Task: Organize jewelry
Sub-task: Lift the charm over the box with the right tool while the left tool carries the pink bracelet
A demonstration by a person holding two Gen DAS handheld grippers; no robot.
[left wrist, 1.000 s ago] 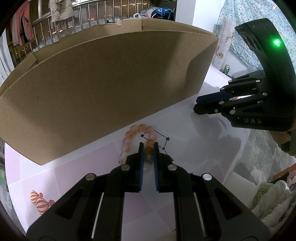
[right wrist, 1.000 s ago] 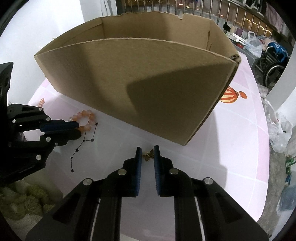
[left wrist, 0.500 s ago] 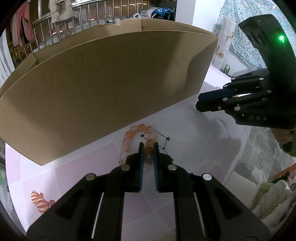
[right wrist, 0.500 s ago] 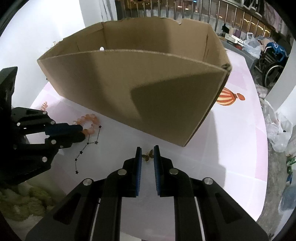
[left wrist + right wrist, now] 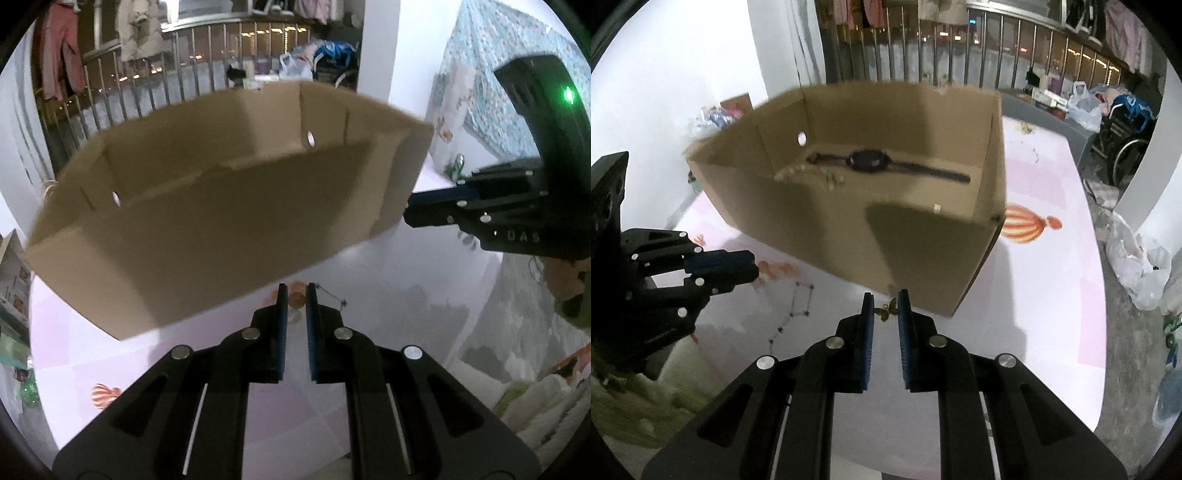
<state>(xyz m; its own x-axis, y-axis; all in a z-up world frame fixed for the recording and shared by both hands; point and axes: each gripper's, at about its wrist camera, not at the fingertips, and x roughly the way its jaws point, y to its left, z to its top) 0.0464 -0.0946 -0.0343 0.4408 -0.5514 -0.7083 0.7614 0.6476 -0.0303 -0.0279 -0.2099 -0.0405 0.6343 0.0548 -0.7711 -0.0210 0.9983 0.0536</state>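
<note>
An open cardboard box (image 5: 221, 240) (image 5: 849, 229) stands on the pink table. A black watch (image 5: 871, 160) and some pale beads (image 5: 812, 173) lie inside it. My left gripper (image 5: 293, 299) is shut on an orange bead bracelet (image 5: 296, 300), held just off the table in front of the box. In the right wrist view the left gripper (image 5: 753, 266) sits at the left, with the bracelet (image 5: 775, 269) hanging from its tips. My right gripper (image 5: 885, 308) is shut on a small gold butterfly charm (image 5: 886, 311) near the box's front corner. It also shows at the right of the left wrist view (image 5: 410, 216).
The tablecloth (image 5: 1052, 314) bears a hot-air balloon print (image 5: 1027, 229) and a star-line print (image 5: 798, 306). A fluffy towel (image 5: 628, 406) lies beyond the near left edge. A white plastic bag (image 5: 1137, 266) sits past the right edge. A railing runs behind the box.
Both grippers have risen with the bracelet and the charm still in their jaws. The box now sits lower in both views and its inside shows.
</note>
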